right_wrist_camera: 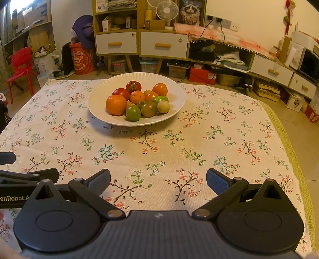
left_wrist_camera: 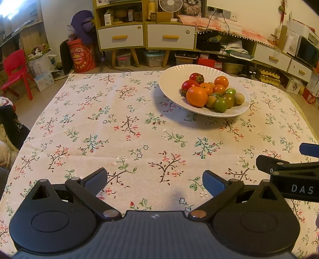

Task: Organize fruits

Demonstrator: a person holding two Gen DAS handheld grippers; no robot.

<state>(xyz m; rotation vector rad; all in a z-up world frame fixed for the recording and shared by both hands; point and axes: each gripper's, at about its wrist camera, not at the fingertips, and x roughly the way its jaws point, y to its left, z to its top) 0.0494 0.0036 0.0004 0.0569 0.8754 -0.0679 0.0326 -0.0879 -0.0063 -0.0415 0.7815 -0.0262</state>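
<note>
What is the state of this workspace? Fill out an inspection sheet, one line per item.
Surface: floral tablecloth, flat.
Job's things: white plate with large orange, green fruits and red fruits piled in it.
Clutter: nothing seen on the cloth.
Grippers: left gripper and right gripper open, empty, above the cloth.
Cables: black cables from wall sockets, off the table.
Surroundings: drawer cabinet, red chair.

**A lived-in home room**

I'm looking into a household living space: a flowered tablecloth [right_wrist_camera: 159, 151] covers the surface, yellow cabinets with white drawers [right_wrist_camera: 163, 44] line the wall, a desk fan [right_wrist_camera: 167, 10] and cat picture [right_wrist_camera: 190, 12] sit on top, and a red child's chair [right_wrist_camera: 21, 67] stands among storage boxes.
</note>
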